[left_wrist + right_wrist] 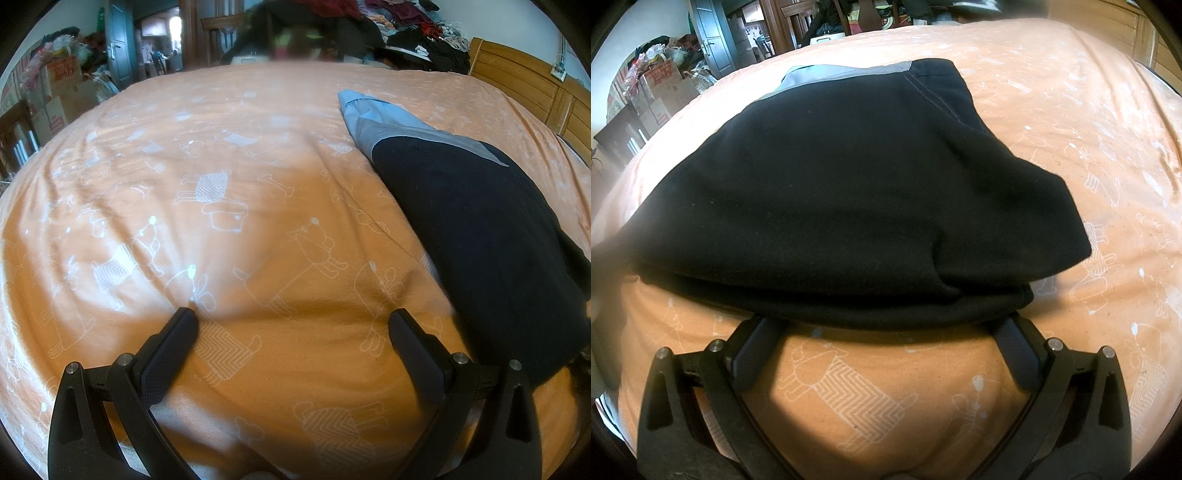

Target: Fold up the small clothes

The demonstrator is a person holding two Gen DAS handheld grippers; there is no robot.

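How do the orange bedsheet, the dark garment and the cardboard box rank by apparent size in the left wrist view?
1. orange bedsheet
2. dark garment
3. cardboard box, though it is farthest away, which shrinks it.

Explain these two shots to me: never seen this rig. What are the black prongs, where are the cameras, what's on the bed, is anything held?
No robot arm here: a person holds a two-finger gripper in each hand, each carrying a fisheye camera that looks along its fingers. The black prongs at the bottom of each picture are those fingers.

The left wrist view shows the left gripper open over an orange bedsheet printed with dogs, holding nothing. The folded black garment, with grey and blue panels, lies off to its right.

The right wrist view shows the right gripper open, its fingertips tucked under the garment's near edge, not clamped. Clutter and a doorway sit behind the bed.
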